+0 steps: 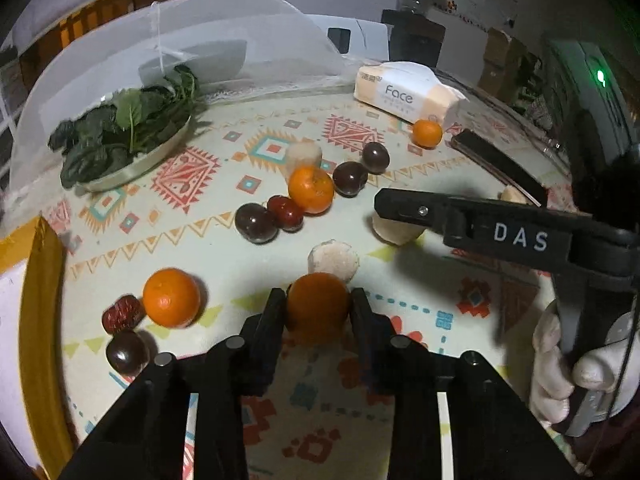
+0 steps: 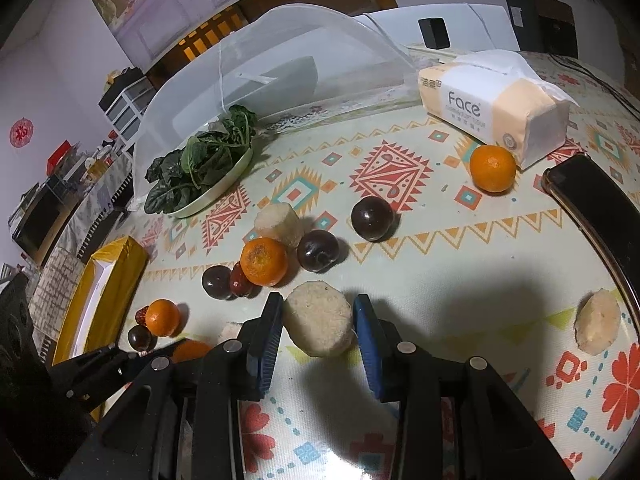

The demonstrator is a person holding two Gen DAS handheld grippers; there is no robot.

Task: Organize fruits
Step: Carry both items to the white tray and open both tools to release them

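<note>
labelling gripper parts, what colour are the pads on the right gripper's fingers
Blue ribbed pads on the black right gripper, seen best in the right wrist view.
</note>
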